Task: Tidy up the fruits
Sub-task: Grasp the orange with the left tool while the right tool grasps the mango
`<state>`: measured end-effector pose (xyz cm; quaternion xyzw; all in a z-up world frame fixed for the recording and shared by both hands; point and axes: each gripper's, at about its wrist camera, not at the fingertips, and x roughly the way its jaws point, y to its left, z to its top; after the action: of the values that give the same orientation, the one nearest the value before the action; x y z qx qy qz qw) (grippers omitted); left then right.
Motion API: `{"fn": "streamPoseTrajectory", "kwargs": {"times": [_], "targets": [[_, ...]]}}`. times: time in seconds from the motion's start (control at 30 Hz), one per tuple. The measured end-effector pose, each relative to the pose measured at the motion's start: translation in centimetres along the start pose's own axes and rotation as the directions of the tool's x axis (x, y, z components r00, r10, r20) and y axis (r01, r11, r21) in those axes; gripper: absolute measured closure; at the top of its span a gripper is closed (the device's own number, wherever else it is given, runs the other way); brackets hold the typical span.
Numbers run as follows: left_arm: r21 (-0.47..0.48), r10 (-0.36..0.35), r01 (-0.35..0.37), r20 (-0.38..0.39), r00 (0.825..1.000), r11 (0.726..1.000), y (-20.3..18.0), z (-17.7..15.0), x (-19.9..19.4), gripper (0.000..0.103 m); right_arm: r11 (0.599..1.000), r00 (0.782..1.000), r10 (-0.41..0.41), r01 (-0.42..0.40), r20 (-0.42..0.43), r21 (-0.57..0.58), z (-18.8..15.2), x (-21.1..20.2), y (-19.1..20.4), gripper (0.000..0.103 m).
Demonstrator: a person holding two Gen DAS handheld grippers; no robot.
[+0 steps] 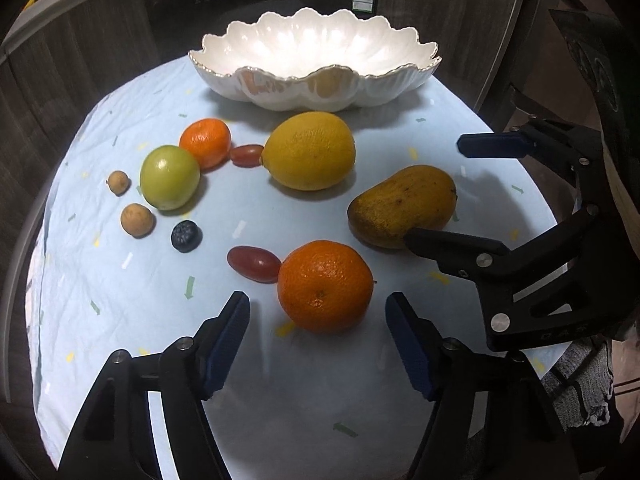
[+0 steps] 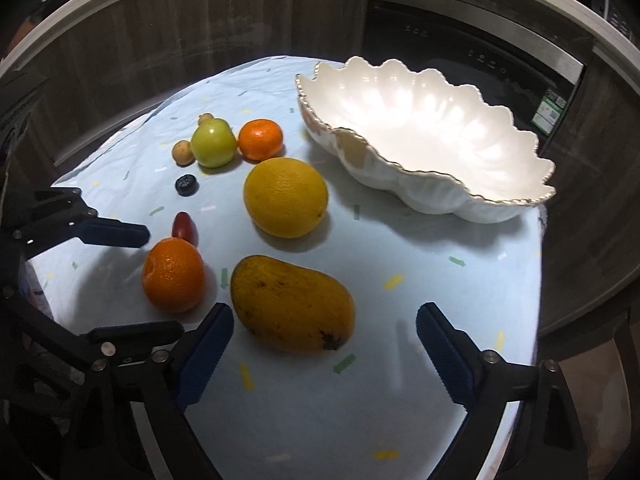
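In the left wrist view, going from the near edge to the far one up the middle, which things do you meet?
Near orange → big yellow lemon → white scalloped bowl.

A bowl point(image 1: 316, 56) stands at the back of the desk point(image 1: 120, 320), with a lemon point(image 1: 310, 151) just before it. A mango point(image 1: 400, 204) lies right of the lemon, an orange point(image 1: 325, 286) nearest the front, and small fruits point(image 1: 170, 178) cluster to the left.
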<state>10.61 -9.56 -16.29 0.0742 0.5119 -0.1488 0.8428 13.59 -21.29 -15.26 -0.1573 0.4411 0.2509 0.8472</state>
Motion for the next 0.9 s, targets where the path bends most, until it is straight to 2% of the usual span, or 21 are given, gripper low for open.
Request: {"fn": "streamPoseTrajectory", "kwargs": {"times": [0.23,0.33,0.5,0.63,0.7,0.9], "targets": [[0.005,-0.004,0.004,-0.012,1.000,1.000,0.3,0.0,0.9,0.036,0.999,0.999,0.043,-0.043,-0.018,-0.003,0.0,1.4,-0.1,0.015],[0.007,-0.009,0.010,-0.016,1.000,1.000,0.3,0.1,1.2,0.042,0.998,0.998,0.058,-0.058,-0.018,-0.005,0.1,1.8,-0.1,0.015],[0.025,-0.028,0.028,-0.015,1.000,0.999,-0.1,0.2,1.3,0.057,0.992,0.991,0.126,-0.125,-0.047,0.005,0.2,2.9,0.1,0.026],[0.025,-0.027,0.027,-0.012,1.000,0.999,-0.2,0.1,1.3,0.057,0.991,0.991,0.132,-0.132,-0.031,-0.002,0.1,2.8,0.4,0.031],[0.020,-0.019,0.019,-0.007,1.000,1.000,-0.1,0.2,1.2,0.057,0.991,0.991,0.135,-0.135,-0.019,0.010,0.1,2.6,0.4,0.036],[0.023,-0.021,0.021,0.008,1.000,1.000,-0.1,0.0,0.4,0.058,0.990,0.990,0.140,-0.139,-0.018,0.034,-0.2,2.1,0.6,0.039]]}}
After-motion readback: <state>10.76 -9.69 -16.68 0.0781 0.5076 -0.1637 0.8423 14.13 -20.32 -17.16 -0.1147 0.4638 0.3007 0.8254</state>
